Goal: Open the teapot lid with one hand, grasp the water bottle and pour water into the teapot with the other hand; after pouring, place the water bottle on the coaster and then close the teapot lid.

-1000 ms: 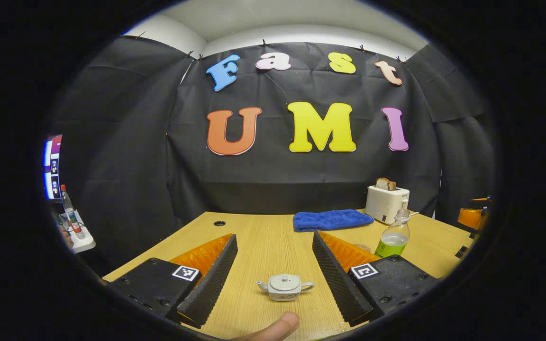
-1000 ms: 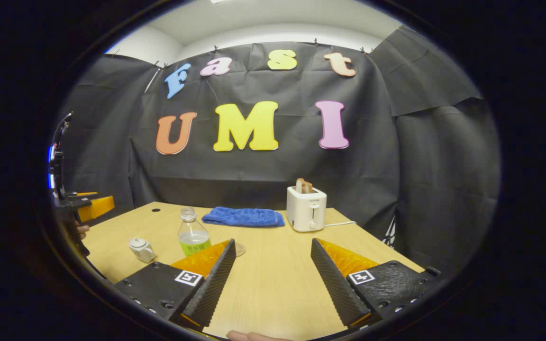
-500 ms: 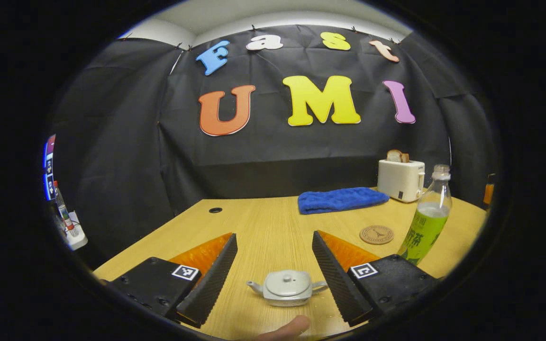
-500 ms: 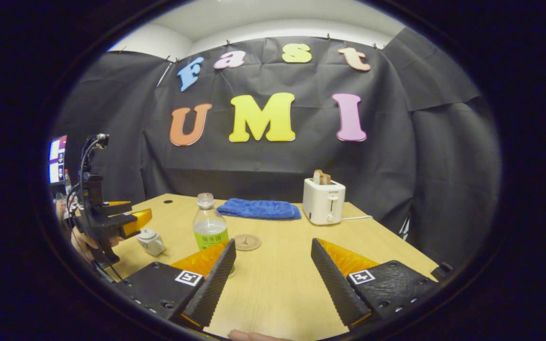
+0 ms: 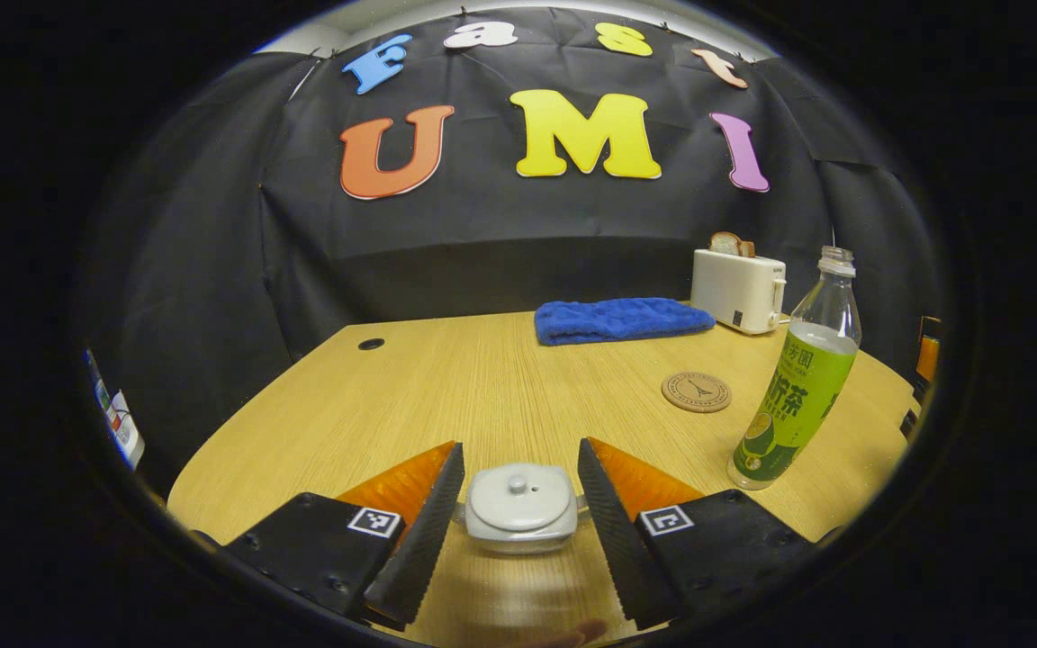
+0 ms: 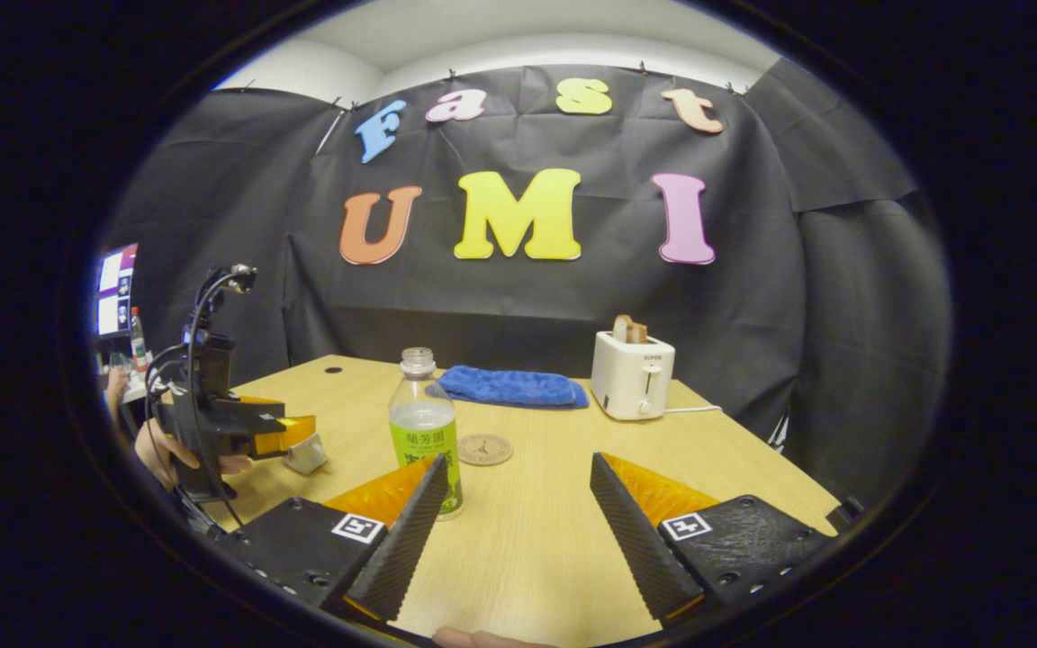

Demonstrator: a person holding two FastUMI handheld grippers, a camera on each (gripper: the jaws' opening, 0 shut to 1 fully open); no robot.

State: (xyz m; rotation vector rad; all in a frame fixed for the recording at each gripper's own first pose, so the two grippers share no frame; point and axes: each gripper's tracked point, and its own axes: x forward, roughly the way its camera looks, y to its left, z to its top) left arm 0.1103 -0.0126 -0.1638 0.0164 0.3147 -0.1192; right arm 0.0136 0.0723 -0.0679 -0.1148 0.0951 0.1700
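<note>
The teapot (image 5: 520, 506), lid (image 5: 519, 494) on, sits near the surface's (image 5: 446, 387) front edge between the left gripper's (image 5: 518, 526) narrowed fingers; whether they press it I cannot tell. The water bottle (image 6: 426, 432) stands just beside the coaster (image 6: 485, 449). The right gripper's (image 6: 518, 531) fingers spread wide, empty.

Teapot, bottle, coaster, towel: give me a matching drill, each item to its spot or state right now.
Items:
1. teapot
2. bottle
3. coaster
4. towel

Spots or states:
A. lies beside the toaster
B. flat on the table, nothing on it
C. sits between the left gripper fingers, lid on
D. stands upright, cap off

Pairs: 1-C, 2-D, 3-B, 4-A
</note>
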